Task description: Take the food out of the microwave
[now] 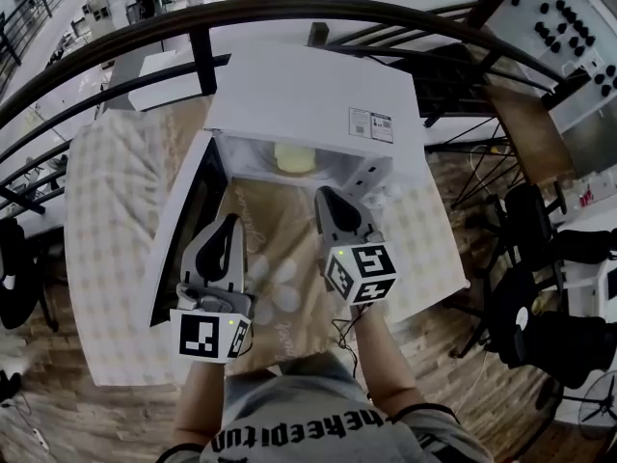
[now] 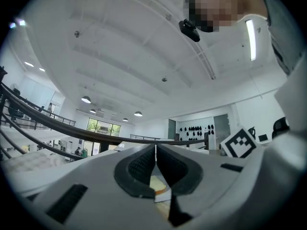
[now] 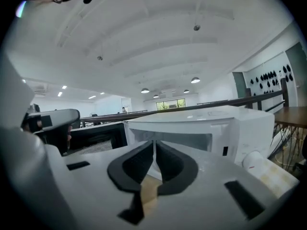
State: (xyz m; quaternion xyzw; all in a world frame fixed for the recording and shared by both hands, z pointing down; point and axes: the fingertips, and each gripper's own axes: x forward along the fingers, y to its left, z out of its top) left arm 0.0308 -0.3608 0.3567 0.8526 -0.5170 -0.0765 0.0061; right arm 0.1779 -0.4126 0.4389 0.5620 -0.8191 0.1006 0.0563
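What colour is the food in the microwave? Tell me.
Pale yellow; the head view shows the food best.

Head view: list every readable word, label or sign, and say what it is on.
"hekeepitun": print on the shirt, upside down, its ends cut off, so the reading is uncertain.
Label on the microwave top: too small to read.
Left cube and right cube: black-and-white square markers, no words.

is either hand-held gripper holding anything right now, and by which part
Nothing. The left hand-held gripper and right hand-held gripper are shut and empty; the food sits inside the microwave.
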